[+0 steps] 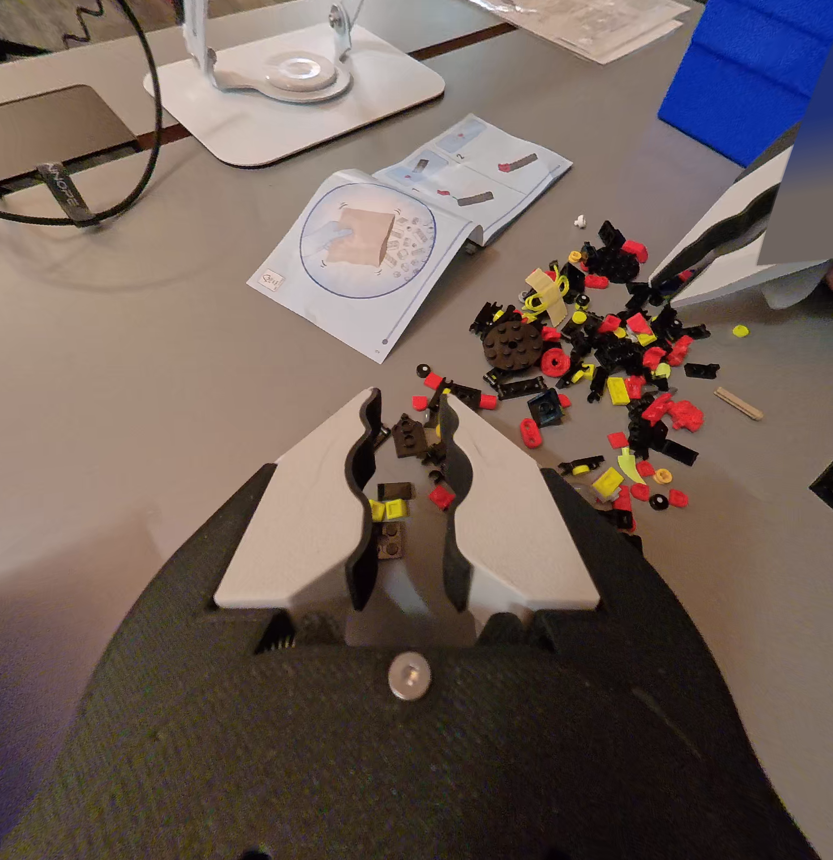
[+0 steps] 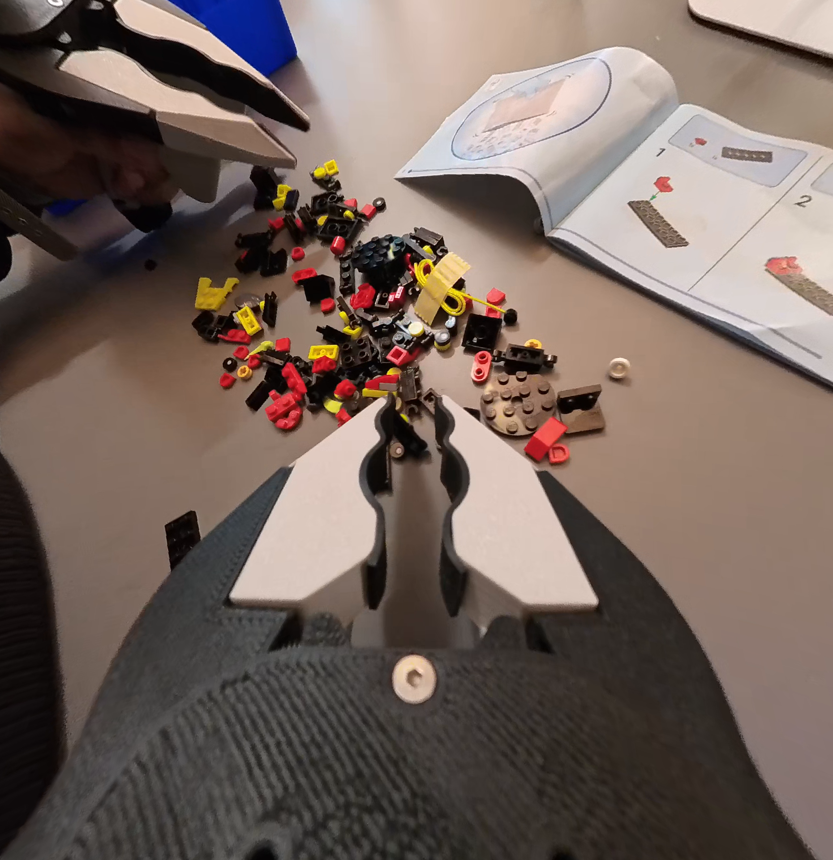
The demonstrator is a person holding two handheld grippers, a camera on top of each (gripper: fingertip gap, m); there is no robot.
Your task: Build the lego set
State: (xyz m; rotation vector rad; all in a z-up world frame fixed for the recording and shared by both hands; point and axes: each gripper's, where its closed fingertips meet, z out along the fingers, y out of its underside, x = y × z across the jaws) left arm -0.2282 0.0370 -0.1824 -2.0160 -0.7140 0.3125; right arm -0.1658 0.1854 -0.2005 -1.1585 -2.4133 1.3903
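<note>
A pile of small red, black and yellow lego pieces (image 1: 605, 353) lies on the grey table (image 1: 172, 419); it also shows in the right wrist view (image 2: 349, 325). My left gripper (image 1: 409, 400) is open and empty, low over the pile's near left edge. Loose black, yellow and red pieces (image 1: 396, 507) lie on the table between its fingers. My right gripper (image 2: 412, 405) is open at the pile's opposite edge, with a small black piece (image 2: 407, 435) lying between its fingers, not gripped. Each gripper shows in the other's view: the right (image 1: 712, 251), the left (image 2: 172, 93).
An open instruction booklet (image 1: 382, 251) lies behind the pile, also in the right wrist view (image 2: 638, 186). A white stand base (image 1: 293, 93), a black cable (image 1: 149, 116), papers (image 1: 591, 23) and a blue object (image 1: 740, 70) are farther back. A black plate (image 2: 182, 535) lies apart. The left gripper is farther from the black plate (image 2: 182, 535), some 20 cm, than the right, some 12 cm.
</note>
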